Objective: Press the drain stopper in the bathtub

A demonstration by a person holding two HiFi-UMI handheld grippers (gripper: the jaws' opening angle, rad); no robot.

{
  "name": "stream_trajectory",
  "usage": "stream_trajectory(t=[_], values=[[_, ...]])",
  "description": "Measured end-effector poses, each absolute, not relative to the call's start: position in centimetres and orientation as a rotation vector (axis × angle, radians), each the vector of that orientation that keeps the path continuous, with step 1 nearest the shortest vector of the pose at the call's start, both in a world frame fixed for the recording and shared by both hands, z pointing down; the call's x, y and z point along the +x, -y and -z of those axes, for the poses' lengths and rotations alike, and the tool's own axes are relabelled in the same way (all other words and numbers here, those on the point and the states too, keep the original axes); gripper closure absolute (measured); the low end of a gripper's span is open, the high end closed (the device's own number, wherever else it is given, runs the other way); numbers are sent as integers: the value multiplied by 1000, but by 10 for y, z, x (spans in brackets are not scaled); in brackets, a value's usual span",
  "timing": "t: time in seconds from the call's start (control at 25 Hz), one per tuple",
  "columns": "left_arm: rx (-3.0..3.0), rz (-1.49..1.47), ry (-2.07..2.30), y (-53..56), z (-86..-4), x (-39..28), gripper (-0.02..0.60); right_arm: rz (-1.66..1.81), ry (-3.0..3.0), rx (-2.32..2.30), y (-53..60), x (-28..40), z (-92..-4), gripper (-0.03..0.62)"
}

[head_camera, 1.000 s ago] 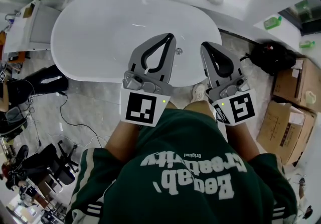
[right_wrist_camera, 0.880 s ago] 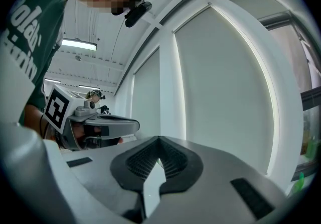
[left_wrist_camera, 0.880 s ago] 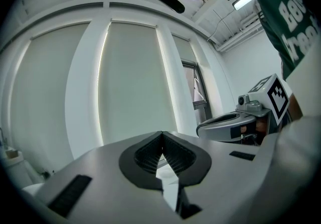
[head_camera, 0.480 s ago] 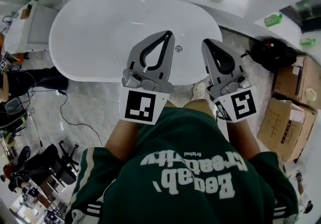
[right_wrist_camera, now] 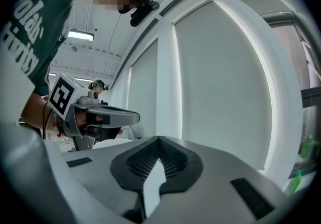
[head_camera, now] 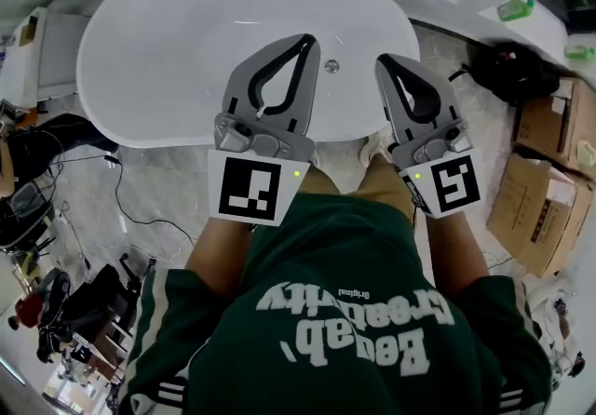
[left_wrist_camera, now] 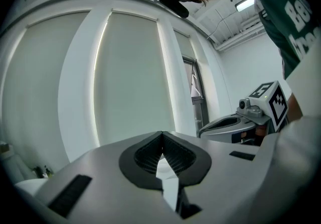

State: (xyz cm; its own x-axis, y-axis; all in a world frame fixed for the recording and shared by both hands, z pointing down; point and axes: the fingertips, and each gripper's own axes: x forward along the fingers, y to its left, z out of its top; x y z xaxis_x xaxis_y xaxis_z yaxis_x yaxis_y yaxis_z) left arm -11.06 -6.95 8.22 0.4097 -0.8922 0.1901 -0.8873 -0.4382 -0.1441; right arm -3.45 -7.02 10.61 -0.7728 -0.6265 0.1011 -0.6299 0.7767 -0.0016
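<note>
The drain stopper (head_camera: pixel 331 66) lies on the bathtub (head_camera: pixel 158 60) floor. In the head view it sits between the tips of the left gripper (head_camera: pixel 306 39) and the right gripper (head_camera: pixel 383 60), nearer the left. On both grippers the fingers (head_camera: pixel 244 92) are closed tip to tip and hold nothing. The stopper is a small, round, metallic disc in plain view. Cardboard boxes (head_camera: pixel 545 208) and a black bag (head_camera: pixel 503 69) lie on the floor to the right of the tub.
</note>
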Motion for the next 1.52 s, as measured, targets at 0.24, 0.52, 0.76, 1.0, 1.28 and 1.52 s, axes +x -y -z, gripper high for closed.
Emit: stream_trajectory(t=[0.24, 0.52, 0.76, 1.0, 1.28, 1.52], values=[[-2654, 509, -1661, 91, -149, -91, 576, -199, 2877, 937, 92, -16, -159, 580], [-2679, 692, -1692, 112, -251, -81, 575, -356, 2857, 816, 104, -2, -253, 580], [-2742, 836, -1648, 124, -351, -79, 576, -394, 2851, 755, 123, 0, -334, 580], [-2816, 919, -1624, 136, -425, -79, 577, -427, 2805, 754, 139, -1, -400, 580], [-2895, 1035, -1625, 152, -513, -87, 576, -542, 2750, 774, 154, -9, -470, 580], [-2962, 1121, -1596, 164, -607, -93, 576, -564, 2747, 794, 182, -22, -534, 580]])
